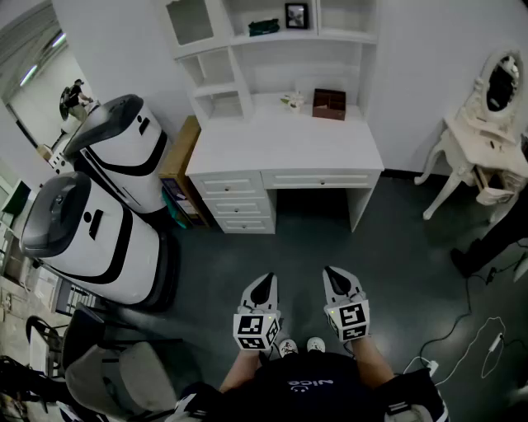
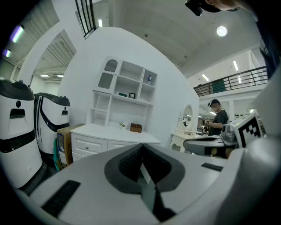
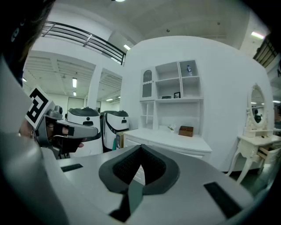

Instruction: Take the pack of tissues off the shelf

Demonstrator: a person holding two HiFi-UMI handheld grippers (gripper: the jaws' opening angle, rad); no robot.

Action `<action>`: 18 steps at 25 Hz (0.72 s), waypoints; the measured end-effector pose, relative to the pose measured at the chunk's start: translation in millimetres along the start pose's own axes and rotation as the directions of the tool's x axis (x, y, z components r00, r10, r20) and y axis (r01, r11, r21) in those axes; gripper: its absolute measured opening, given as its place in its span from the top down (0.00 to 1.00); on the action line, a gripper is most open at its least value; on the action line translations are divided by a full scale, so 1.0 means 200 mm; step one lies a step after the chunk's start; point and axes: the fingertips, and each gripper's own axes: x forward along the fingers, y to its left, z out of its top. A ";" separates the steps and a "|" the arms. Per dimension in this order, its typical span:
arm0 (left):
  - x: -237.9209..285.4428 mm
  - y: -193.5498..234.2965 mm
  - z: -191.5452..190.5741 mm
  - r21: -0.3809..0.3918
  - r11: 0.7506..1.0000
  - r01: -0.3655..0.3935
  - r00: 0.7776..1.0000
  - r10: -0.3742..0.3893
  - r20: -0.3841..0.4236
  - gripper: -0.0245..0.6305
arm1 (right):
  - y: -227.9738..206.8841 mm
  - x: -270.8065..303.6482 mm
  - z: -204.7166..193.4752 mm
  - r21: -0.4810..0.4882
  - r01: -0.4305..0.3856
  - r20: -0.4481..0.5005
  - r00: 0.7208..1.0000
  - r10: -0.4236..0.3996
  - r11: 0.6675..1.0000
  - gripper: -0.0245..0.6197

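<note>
A dark green pack of tissues (image 1: 264,26) lies on an upper shelf of the white desk hutch (image 1: 206,58), next to a small picture frame (image 1: 296,15). It shows as a small dark shape in the left gripper view (image 2: 123,94) and in the right gripper view (image 3: 166,96). My left gripper (image 1: 265,280) and right gripper (image 1: 333,274) are held side by side low over the dark floor, well short of the desk and pointing toward it. Both are shut with nothing between the jaws (image 2: 141,148) (image 3: 140,148).
On the white desk (image 1: 247,157) stand a brown box (image 1: 328,104) and a small flower (image 1: 292,100). Two large white machines (image 1: 124,148) (image 1: 82,231) and a cardboard box (image 1: 181,165) stand at the left. At the right are a vanity table (image 1: 487,124), a person's leg (image 1: 495,239) and floor cables (image 1: 478,338).
</note>
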 end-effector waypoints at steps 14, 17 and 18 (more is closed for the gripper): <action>-0.07 -0.04 -0.08 -0.044 0.997 0.067 0.998 -0.068 -0.018 0.62 | 0.04 -0.05 -0.07 0.081 -0.013 0.005 1.000 0.013 0.997 0.62; -0.08 -0.03 -0.07 -0.060 0.994 0.089 0.996 -0.090 -0.005 0.52 | 0.04 -0.06 -0.07 0.120 -0.036 0.022 0.999 0.034 0.992 0.31; -0.09 -0.02 -0.07 -0.058 0.994 0.095 0.995 -0.095 -0.006 0.51 | 0.03 -0.06 -0.07 0.131 -0.032 0.026 0.999 0.029 0.991 0.31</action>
